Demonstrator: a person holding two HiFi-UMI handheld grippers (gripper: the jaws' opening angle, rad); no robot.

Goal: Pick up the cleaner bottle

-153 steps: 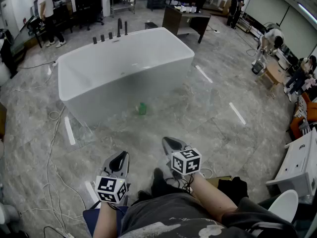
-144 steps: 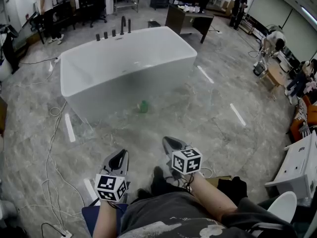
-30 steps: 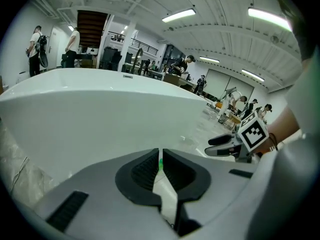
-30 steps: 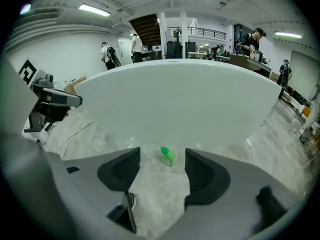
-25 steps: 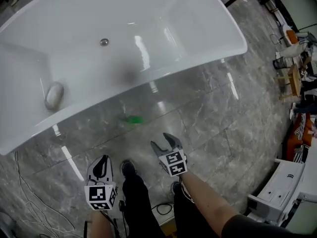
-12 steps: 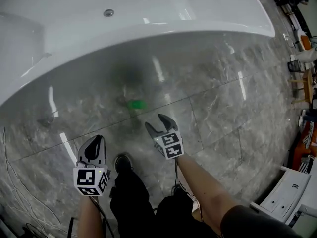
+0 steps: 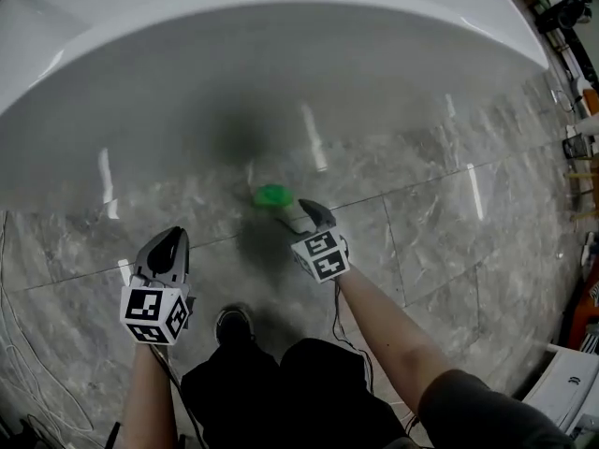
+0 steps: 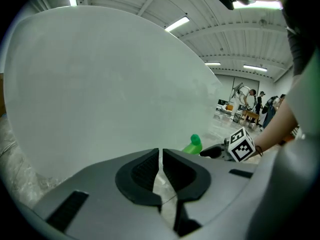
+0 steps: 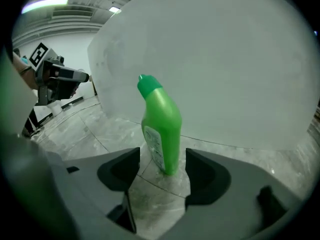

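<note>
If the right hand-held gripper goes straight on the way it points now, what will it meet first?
Likely the bottle, upright just ahead of the open right hand-held gripper; the tub stands behind it.

The bright green plastic cleaner bottle bears a pale label, beside a glossy white bathtub, grey pale-veined marble floor tiles and black-and-white square-patterned marker cubes.
</note>
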